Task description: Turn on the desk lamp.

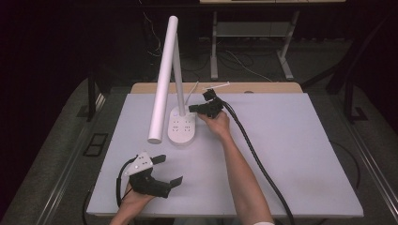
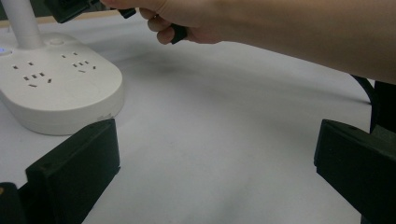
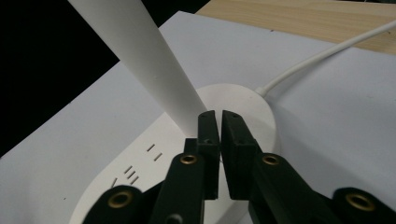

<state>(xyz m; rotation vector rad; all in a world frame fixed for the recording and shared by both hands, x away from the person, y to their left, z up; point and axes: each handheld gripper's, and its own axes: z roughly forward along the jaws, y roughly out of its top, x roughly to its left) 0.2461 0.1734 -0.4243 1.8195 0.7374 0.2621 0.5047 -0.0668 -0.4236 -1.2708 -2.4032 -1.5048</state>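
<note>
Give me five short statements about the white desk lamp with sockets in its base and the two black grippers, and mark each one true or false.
1. The right gripper has its jaws shut with nothing between them, above the white oval lamp base with sockets. True.
2. The left gripper is clamped on the lamp's stem. False: it rests open near the table's front edge, apart from the lamp.
3. A white cord leaves the base at its far end. True.
4. The lamp's long white tube head lies flat on the table. False: it slants down from the top of the stem.
5. A plug sits in one of the sockets. False: none holds a plug.
</note>
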